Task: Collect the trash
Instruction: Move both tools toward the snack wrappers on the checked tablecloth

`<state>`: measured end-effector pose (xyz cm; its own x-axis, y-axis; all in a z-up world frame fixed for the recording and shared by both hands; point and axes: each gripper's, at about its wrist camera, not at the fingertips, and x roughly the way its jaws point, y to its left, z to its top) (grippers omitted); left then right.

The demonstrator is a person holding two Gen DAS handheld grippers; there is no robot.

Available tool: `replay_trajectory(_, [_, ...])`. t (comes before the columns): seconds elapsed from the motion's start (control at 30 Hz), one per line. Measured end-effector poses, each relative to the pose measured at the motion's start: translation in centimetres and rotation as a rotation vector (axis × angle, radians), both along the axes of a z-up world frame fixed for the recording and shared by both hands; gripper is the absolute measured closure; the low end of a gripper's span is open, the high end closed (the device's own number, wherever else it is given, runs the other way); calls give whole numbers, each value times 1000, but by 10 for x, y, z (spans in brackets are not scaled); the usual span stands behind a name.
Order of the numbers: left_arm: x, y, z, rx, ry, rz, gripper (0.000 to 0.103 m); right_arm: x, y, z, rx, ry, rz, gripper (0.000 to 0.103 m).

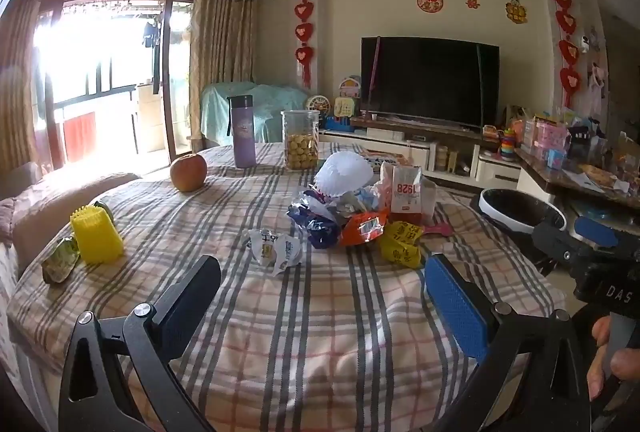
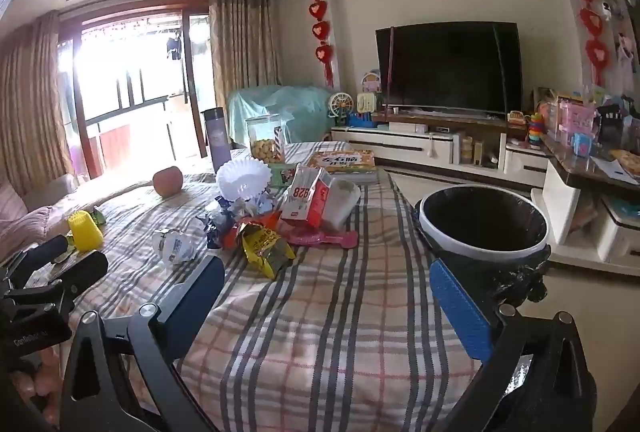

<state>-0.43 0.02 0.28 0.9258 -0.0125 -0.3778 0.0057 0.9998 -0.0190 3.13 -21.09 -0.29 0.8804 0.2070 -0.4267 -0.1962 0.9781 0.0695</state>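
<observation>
A heap of trash lies mid-table on the plaid cloth (image 1: 320,312): a crumpled white wrapper (image 1: 274,247) (image 2: 174,247), a blue wrapper (image 1: 316,224), an orange wrapper (image 1: 362,228), a yellow wrapper (image 1: 402,244) (image 2: 266,248), a red-and-white carton (image 1: 406,196) (image 2: 310,200) and white paper cups (image 1: 344,172) (image 2: 244,174). A bin with a black liner (image 2: 482,220) (image 1: 524,210) stands off the table's right edge. My left gripper (image 1: 322,298) is open over bare cloth, short of the white wrapper. My right gripper (image 2: 324,298) is open and empty too, between the heap and the bin.
On the left of the table are a yellow plastic cup (image 1: 96,238), a green packet (image 1: 60,264) and an apple (image 1: 188,172). A purple bottle (image 1: 242,130) and a cookie jar (image 1: 300,140) stand at the back. A pink scoop (image 2: 320,238) lies by the carton.
</observation>
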Motion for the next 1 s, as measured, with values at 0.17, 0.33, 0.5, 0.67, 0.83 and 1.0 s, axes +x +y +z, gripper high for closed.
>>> replay_trajectory(0.17, [0, 1, 1, -4, -1, 2, 1, -1, 2, -1, 0, 1, 11, 0])
replay_trajectory(0.33, [-1, 3, 1, -8, -7, 7, 1, -1, 3, 0, 10, 0, 21, 0])
replay_trajectory(0.5, [-1, 3, 2, -8, -8, 7, 1, -3, 4, 0, 17, -3, 29, 0])
replay_trajectory(0.67, [-2, 3, 2, -5, -12, 8, 1, -4, 4, 2, 28, -8, 36, 0])
replay_trajectory(0.83, [-3, 3, 2, -7, -11, 9, 1, -4, 4, 3, 34, -6, 40, 0])
replay_trajectory(1.0, [-4, 3, 2, -11, -8, 10, 1, -5, 5, 4, 39, -6, 47, 0])
